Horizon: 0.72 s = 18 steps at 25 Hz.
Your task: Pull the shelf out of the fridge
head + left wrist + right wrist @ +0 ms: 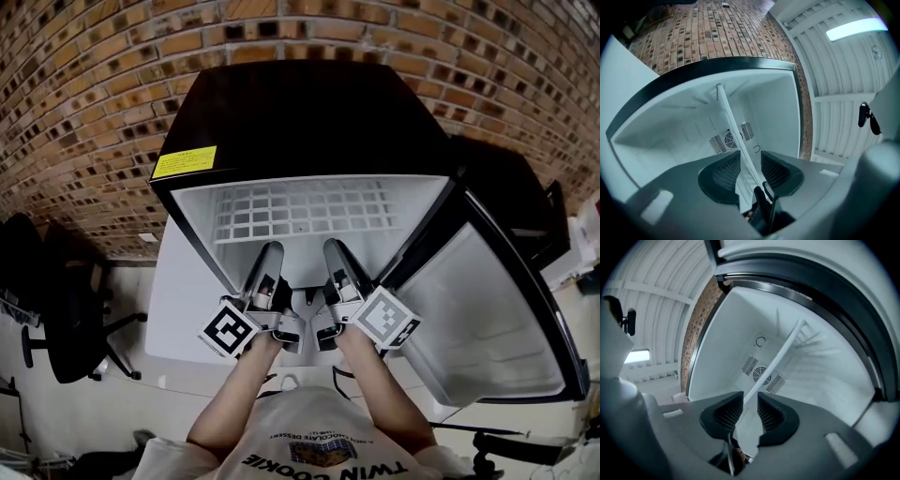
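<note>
Though open, fridge (300, 103) with shelf (300, 211) inside.

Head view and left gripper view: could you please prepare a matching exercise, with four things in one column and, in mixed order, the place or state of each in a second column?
Column one:
1. shelf
2. fridge door
3. yellow label
4. left claw

Column two:
a. swung open at the right
b. jaws apart, the shelf's front edge between them
c. at the front left corner of the top of the fridge
d. white grid inside the fridge

Pairs: 1-d; 2-a; 3-c; 4-b.
</note>
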Available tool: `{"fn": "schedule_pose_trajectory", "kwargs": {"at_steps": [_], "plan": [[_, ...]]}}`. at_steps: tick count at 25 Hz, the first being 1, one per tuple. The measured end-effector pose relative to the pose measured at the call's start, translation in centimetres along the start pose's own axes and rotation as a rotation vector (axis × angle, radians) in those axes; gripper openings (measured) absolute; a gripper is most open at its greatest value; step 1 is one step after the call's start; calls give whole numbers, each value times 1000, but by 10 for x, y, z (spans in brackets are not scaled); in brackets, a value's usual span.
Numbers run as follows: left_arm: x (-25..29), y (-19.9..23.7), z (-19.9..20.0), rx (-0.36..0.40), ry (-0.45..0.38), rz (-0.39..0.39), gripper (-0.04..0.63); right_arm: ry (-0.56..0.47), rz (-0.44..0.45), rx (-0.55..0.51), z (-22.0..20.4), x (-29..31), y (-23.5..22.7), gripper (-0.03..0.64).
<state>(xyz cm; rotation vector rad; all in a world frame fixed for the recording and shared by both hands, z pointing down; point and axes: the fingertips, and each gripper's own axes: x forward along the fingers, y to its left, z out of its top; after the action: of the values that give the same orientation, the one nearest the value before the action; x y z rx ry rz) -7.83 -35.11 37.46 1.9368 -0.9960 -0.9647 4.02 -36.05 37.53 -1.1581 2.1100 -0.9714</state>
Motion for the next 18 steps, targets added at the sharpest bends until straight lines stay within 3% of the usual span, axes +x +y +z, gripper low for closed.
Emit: {"fn": "schedule_pose_trajectory", "kwargs": {"at_steps": [5,9,18], "plan": [[11,7,9,-93,-46,5,127,-23,-4,95,4,8,-9,117],[17,12,18,-117,-82,16,136,-48,6,146,8,16,-10,135],[33,34,38,-213,-178,86,143,-124,-78,292,21,33,-35,169]]}}
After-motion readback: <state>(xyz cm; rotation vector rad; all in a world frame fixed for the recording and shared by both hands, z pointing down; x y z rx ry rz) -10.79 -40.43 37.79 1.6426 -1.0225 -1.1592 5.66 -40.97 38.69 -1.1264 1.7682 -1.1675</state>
